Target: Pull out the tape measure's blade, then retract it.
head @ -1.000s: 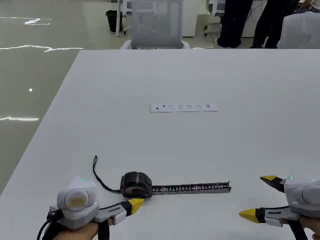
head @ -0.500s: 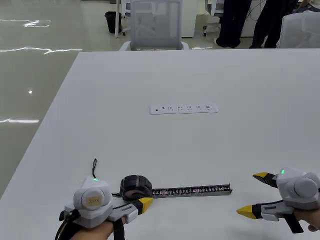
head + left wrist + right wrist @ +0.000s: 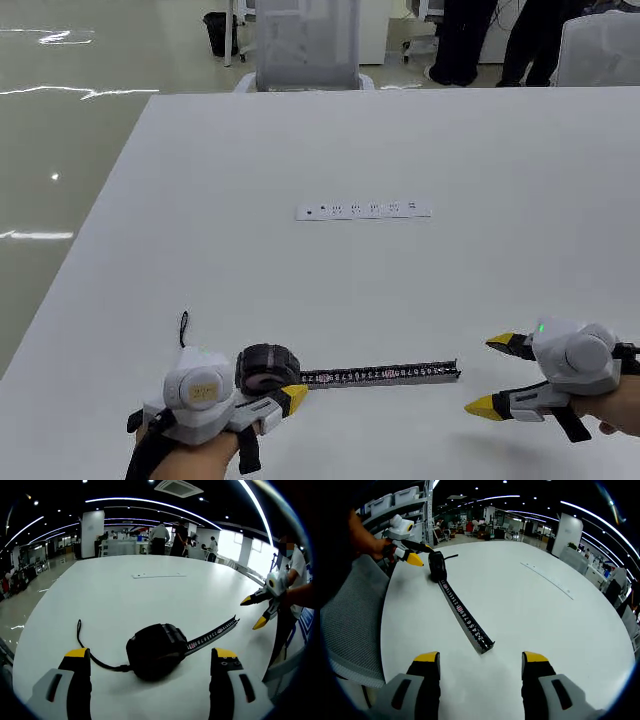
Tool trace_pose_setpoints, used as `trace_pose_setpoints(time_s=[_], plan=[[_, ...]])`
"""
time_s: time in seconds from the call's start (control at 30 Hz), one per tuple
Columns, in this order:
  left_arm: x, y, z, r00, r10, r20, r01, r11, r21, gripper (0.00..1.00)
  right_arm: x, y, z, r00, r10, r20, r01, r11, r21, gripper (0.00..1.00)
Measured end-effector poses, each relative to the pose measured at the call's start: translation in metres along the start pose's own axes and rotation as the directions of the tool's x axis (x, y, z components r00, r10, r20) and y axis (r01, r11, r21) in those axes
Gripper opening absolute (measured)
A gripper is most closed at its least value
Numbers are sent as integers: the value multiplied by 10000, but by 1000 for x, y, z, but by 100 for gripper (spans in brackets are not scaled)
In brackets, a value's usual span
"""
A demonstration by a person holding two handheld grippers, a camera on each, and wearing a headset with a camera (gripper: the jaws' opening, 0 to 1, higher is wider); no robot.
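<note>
Tape measure (image 3: 268,368): rounded matte black case, at 7 o'clock in the head view on a smooth white tabletop (image 3: 330,290). Flat dark blade (image 3: 380,375) with white numerals, pulled out toward 3 o'clock, lying flat. Thin black strap (image 3: 185,325) trails off at 10 o'clock of the case. Left gripper (image 3: 272,385), white body with yellow tips, is at the case. Right gripper (image 3: 489,374) is at 4 o'clock, jaws spread, apart from the blade end. Flat white power strip (image 3: 365,211) lies at 12 o'clock of the case.

Left gripper view: case sits between the open jaws, gaps on both sides, blade heading to 2 o'clock.

Right gripper view: jaws open, gripping nothing, blade's hooked end just ahead of them, blade running to 11 o'clock to the case.
</note>
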State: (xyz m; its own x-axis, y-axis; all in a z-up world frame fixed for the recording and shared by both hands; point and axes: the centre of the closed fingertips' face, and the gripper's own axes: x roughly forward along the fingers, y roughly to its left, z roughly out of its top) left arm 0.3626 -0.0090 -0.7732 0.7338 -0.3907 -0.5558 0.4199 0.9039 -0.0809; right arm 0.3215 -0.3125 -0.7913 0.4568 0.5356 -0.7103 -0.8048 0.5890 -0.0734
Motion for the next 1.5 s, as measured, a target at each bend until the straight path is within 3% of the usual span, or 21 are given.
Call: trace_pose_setpoints(time_s=[0.17, 0.33, 0.53, 0.8, 0.9, 1.0, 1.17, 1.27, 1.3, 1.5], plan=[[5, -2, 3, 9998, 70, 210, -74, 9998, 202, 99, 6, -1, 2, 9995, 265, -157, -269, 9993, -246, 63], [12, 0, 3, 9995, 269, 169, -267, 9996, -101, 97, 13, 6, -4, 9910, 1001, -884, -1060, 9923, -643, 56], [15, -1, 5, 9993, 347, 169, -344, 9992, -191, 96, 22, 1, -2, 9870, 1131, -1140, -1252, 9865, -1054, 53], [18, -3, 4, 9991, 401, 139, -400, 9991, -101, 94, 31, 1, -5, 9717, 1532, -1797, -1835, 9688, -1666, 45], [20, -5, 4, 9989, 457, 99, -456, 9988, -162, 95, 34, 1, -5, 9642, 1644, -2079, -2061, 9582, -1984, 43], [22, -6, 5, 9987, 493, 102, -490, 9985, -260, 95, 37, 1, -7, 9514, 1748, -2537, -2391, 9383, -2500, 41], [22, -7, 4, 9988, 480, 82, -477, 9984, -308, 94, 43, 0, -5, 9427, 1891, -2749, -2629, 9282, -2631, 37], [22, -7, 2, 9988, 481, 13, -481, 9984, -286, 94, 45, 0, -7, 9315, 1987, -3048, -2863, 9171, -2773, 32], [22, -6, 1, 9988, 489, -7, -489, 9984, -294, 94, 46, 1, -8, 9239, 2101, -3198, -3046, 9098, -2821, 30], [22, -6, 2, 9988, 497, -13, -497, 9983, -316, 94, 48, 2, -14, 9049, 2269, -3601, -3357, 9007, -2758, 22]])
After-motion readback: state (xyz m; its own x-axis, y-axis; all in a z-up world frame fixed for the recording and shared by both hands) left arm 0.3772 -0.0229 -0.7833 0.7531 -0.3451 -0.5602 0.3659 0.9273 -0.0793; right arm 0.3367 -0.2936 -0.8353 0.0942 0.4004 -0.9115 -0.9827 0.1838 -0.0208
